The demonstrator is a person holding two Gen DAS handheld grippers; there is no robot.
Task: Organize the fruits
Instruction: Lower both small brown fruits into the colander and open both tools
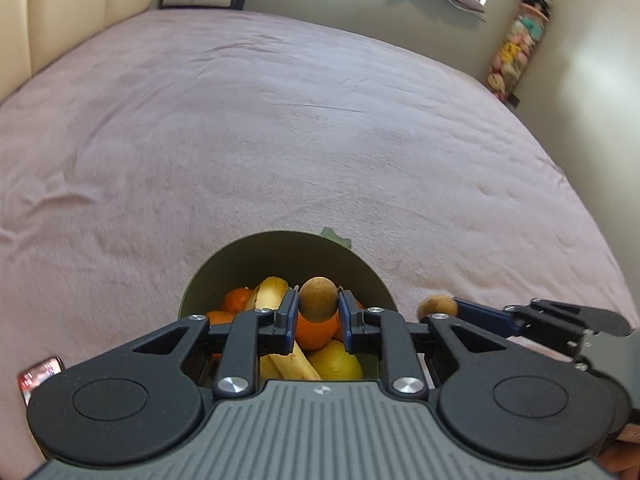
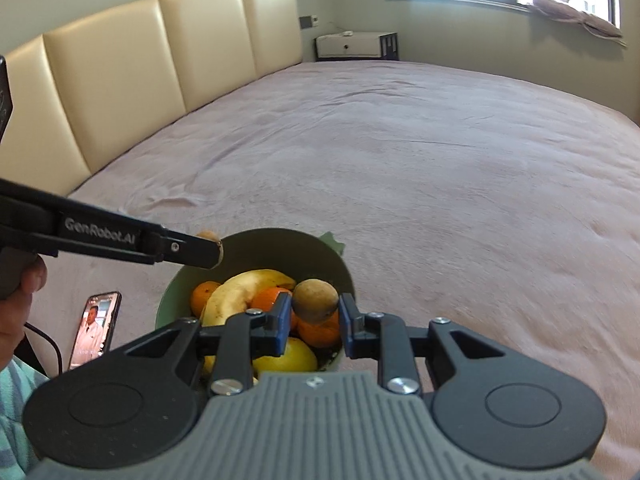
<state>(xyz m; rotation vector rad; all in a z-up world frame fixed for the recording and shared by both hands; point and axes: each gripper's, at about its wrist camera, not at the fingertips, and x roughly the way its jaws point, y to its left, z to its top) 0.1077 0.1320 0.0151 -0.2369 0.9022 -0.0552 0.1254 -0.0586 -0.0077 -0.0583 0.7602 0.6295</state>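
A green bowl [image 1: 248, 264] [image 2: 276, 252] sits on the pink bed cover and holds oranges [image 1: 316, 330], bananas [image 2: 236, 292] and a yellow citrus fruit [image 1: 336, 364]. My left gripper [image 1: 318, 308] is shut on a brown round fruit [image 1: 318, 296] above the bowl's contents. In the right wrist view the left gripper [image 2: 218, 254] reaches in from the left over the bowl's rim. My right gripper [image 2: 314, 314] is shut on a second brown round fruit [image 2: 314, 298] over the bowl's near right side. The left wrist view shows the right gripper [image 1: 442, 308] just right of the bowl with its fruit [image 1: 434, 306].
A lit phone [image 2: 96, 328] [image 1: 40, 372] lies on the bed left of the bowl, with a cable by a person's hand [image 2: 20, 304]. A padded headboard [image 2: 140, 80] runs along the left. A nightstand [image 2: 356, 46] stands in the far corner. The bed cover [image 1: 320, 120] stretches wide beyond the bowl.
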